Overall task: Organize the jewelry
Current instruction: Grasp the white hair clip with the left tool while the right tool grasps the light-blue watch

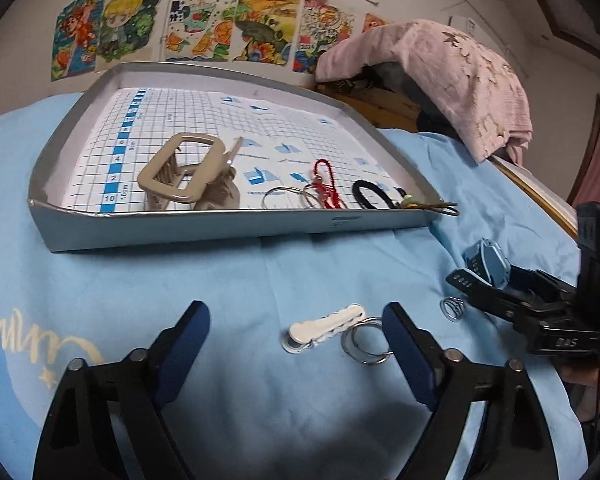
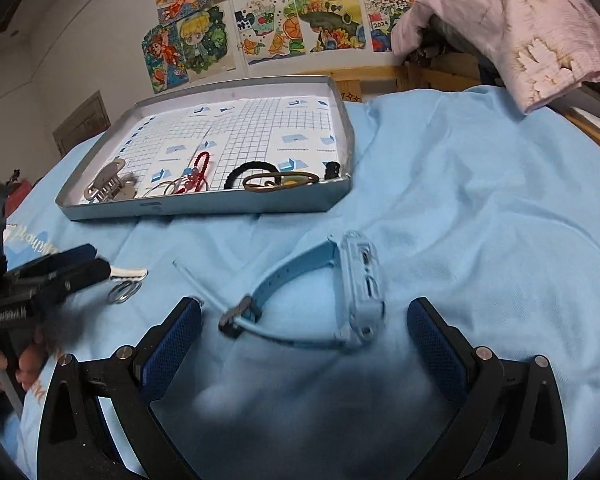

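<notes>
A grey tray (image 1: 180, 228) lined with grid paper sits on the blue cloth. It holds a beige claw clip (image 1: 188, 172), wire hoops (image 1: 278, 198), a red cord charm (image 1: 326, 184) and a black hair tie (image 1: 370, 194). My left gripper (image 1: 296, 320) is open over a white hair clip (image 1: 326, 326) and silver rings (image 1: 366, 340). My right gripper (image 2: 304, 320) is open around a light blue watch (image 2: 356, 284) lying on the cloth. The tray also shows in the right wrist view (image 2: 204, 210).
A small coiled ring (image 1: 453, 308) lies on the cloth beside the right gripper's body (image 1: 540, 304). A pink cloth (image 1: 460, 76) covers wooden furniture at the back right. Drawings (image 1: 204, 24) hang on the wall behind.
</notes>
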A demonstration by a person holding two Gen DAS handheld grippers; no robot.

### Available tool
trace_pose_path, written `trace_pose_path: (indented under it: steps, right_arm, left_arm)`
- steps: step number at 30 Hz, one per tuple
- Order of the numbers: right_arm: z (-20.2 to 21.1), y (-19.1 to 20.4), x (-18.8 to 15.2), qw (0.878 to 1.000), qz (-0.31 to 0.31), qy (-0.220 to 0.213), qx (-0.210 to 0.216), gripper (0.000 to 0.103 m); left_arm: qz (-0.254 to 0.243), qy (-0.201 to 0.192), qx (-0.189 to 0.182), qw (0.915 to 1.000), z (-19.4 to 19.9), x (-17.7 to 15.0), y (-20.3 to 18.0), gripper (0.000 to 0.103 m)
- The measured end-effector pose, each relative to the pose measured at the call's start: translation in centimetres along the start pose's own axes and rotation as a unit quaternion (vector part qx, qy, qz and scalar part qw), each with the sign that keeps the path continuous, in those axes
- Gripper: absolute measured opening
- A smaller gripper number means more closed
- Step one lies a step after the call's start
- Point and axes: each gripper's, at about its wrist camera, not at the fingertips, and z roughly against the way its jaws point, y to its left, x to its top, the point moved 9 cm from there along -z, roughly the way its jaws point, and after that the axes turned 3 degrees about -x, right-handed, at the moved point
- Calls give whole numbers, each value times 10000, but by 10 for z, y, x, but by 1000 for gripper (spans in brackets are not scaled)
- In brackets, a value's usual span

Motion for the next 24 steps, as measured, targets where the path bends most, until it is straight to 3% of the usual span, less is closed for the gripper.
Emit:
trace_pose_path:
  steps: [4, 7, 13, 17, 24]
  right_arm:
    - [-9, 6, -1, 9999, 81, -16, 66, 96]
    - [-13, 7, -3, 9998, 41, -8, 187, 94]
    - [-14, 7, -7, 9994, 12, -15, 354, 94]
    - [-13, 6, -6, 9992, -17, -30, 398, 88]
    - [-8, 3, -5, 9988, -103, -139, 448, 79]
  left_arm:
    - [-160, 241, -37, 9996, -10, -5, -6, 71]
    - [-344, 450, -2, 9984, -17, -8, -14, 56]
    - [-519, 549, 26, 9971, -17, -11, -22, 35]
    - [-475, 667, 79, 9966, -15, -16, -24, 21]
    - [-588, 871, 77, 9944, -17, -24, -35, 16]
